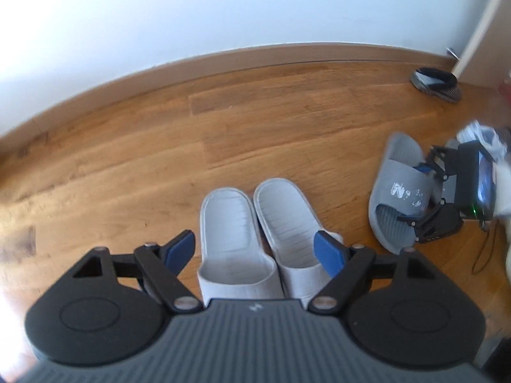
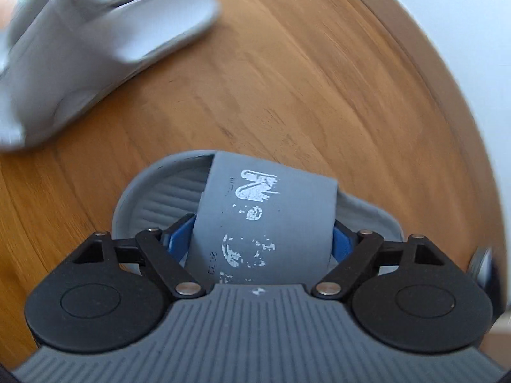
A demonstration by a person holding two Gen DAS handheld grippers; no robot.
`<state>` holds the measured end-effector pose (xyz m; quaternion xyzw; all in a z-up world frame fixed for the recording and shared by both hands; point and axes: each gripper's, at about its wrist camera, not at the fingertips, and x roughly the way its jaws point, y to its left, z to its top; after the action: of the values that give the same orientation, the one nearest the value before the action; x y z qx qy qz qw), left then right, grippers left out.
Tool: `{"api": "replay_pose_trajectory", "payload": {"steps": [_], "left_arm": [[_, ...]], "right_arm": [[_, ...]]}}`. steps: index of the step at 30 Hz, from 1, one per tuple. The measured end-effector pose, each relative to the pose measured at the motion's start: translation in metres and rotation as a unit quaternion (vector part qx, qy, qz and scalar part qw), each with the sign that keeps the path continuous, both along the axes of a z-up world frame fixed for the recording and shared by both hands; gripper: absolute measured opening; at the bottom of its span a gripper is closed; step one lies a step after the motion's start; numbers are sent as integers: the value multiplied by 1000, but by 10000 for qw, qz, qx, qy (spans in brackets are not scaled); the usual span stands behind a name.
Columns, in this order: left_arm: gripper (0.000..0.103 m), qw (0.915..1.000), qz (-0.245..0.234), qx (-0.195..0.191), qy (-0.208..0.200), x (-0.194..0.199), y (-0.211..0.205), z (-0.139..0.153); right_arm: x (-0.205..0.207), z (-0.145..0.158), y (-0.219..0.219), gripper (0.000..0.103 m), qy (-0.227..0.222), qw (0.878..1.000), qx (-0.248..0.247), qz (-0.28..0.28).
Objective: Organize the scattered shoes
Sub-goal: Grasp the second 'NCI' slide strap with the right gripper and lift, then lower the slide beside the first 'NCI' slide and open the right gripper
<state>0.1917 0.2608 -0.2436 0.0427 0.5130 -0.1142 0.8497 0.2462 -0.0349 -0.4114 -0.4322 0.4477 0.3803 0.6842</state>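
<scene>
Two white slippers (image 1: 255, 239) lie side by side on the wooden floor, right in front of my left gripper (image 1: 255, 250). That gripper is open and empty, its blue pads on either side of the pair. A grey slipper (image 1: 397, 188) with a worn white print lies to the right. My right gripper (image 1: 428, 198) grips its strap. In the right wrist view the right gripper (image 2: 263, 239) is shut on the grey slipper's strap (image 2: 265, 220). The white pair (image 2: 95, 48) shows blurred at the upper left there.
A dark slipper (image 1: 436, 84) lies far right by the baseboard (image 1: 255, 54) and a door frame (image 1: 479, 25). A white wall stands behind. Bare wooden floor (image 1: 127, 159) spreads to the left and ahead.
</scene>
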Motion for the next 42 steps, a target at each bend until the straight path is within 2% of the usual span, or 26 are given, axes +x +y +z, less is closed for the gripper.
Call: {"api": "replay_pose_trajectory", "payload": {"steps": [5,7,11,18,21,22,25,28,31,33,35,37,39,40,42], "left_arm": [[80,9994,-329,-67,-9,-3,-6,-2],[80,9994,-341,-88,12,-9,0,-4],[80,9993,-353,-86,87,-17,5,-7],[80,9992,-349,-116,145,-22,6,-6],[80,9989,-406,-85,207,-23,2,-9],[80,9988,-426,-56,233,-23,1,-10],[80,9980,-539,-174,277,-25,-3,-12],[80,9967,-704,-296,279,-28,-7,-12],[80,9939,-1063,-227,186,-30,-18,-11],[80,9903,-1381,-121,84,-29,-31,-10],[80,9827,-1851,-68,-19,-22,-53,-11],[81,9737,-2274,-126,-99,-10,-84,-13],[81,9640,-2641,-270,-116,2,-115,-17],[81,9554,-2922,-403,-122,12,-139,-21],[81,9338,-3486,-770,-223,29,-189,-30]], "right_arm": [[-39,11,4,82,341,9903,340,1300],[-57,13,8,82,270,9785,401,2003],[-74,13,18,82,38,9599,372,2777],[-69,13,31,82,31,9505,406,3079],[-70,7,38,83,-25,9530,414,3000],[-70,6,39,85,-77,9555,432,2918],[-71,15,36,103,-132,9602,668,2707],[-72,29,28,102,-159,9620,861,2585],[-71,54,5,102,-293,9692,1102,2185],[-65,69,-15,102,-274,9763,1288,1717],[-58,94,-56,102,-106,9840,1565,847],[-53,106,-92,102,-81,9851,1714,68],[-48,111,-129,102,-74,9800,1795,-852],[-47,112,-156,102,-85,9712,1848,-1503],[-49,112,-208,102,-97,9414,1976,-2733]]}}
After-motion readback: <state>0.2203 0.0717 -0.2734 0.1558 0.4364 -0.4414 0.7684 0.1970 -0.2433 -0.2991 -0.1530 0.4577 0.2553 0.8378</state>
